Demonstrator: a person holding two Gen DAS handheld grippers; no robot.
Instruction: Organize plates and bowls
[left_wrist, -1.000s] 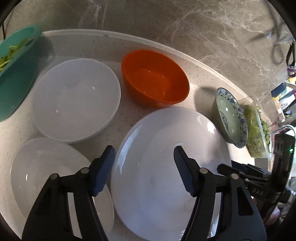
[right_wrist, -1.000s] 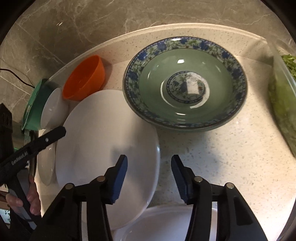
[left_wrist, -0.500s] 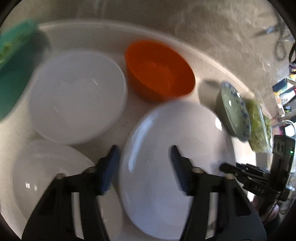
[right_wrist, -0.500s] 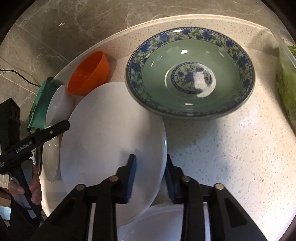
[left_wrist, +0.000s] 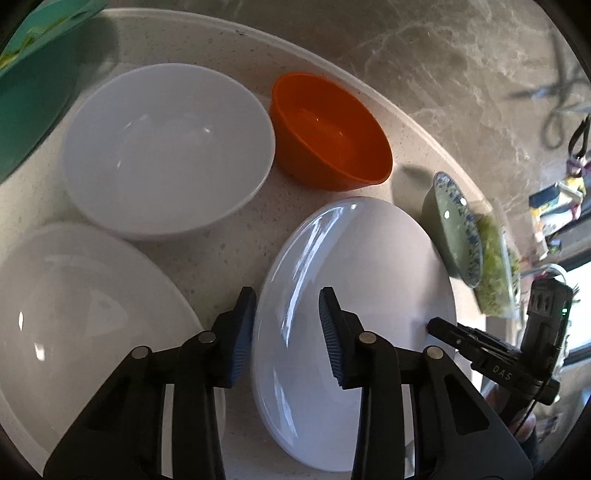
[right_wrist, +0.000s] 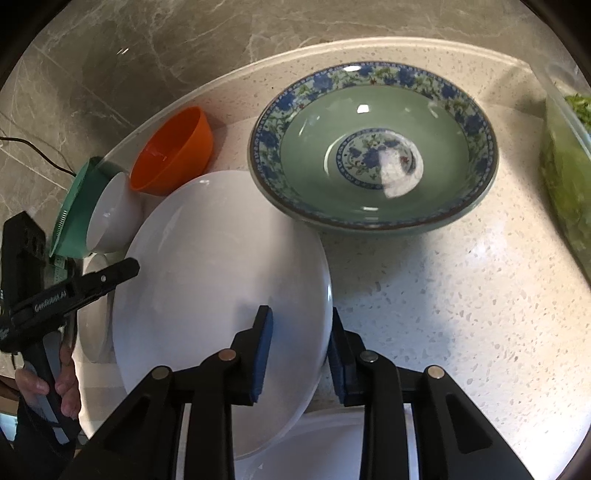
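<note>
A large white plate (left_wrist: 362, 280) lies on the speckled counter, its right side a little raised. My left gripper (left_wrist: 288, 332) straddles its left rim; the jaws are closing, with one pad outside the edge and one on the plate's face. My right gripper (right_wrist: 301, 350) is shut on the opposite rim of the same white plate (right_wrist: 221, 266). A white bowl (left_wrist: 166, 147) and an orange bowl (left_wrist: 328, 133) stand behind it. A green bowl with a blue flowered rim (right_wrist: 373, 147) sits to the plate's right.
A second white plate (left_wrist: 81, 314) lies at the left, and another white dish (right_wrist: 332, 446) shows under the right gripper. A teal container (left_wrist: 33, 92) stands far left, a clear tub of greens (right_wrist: 565, 166) far right. Marble wall behind the counter's curved edge.
Both grippers' jaws have narrowed onto the white plate's opposite rims. The plate's right side has tipped up slightly.
</note>
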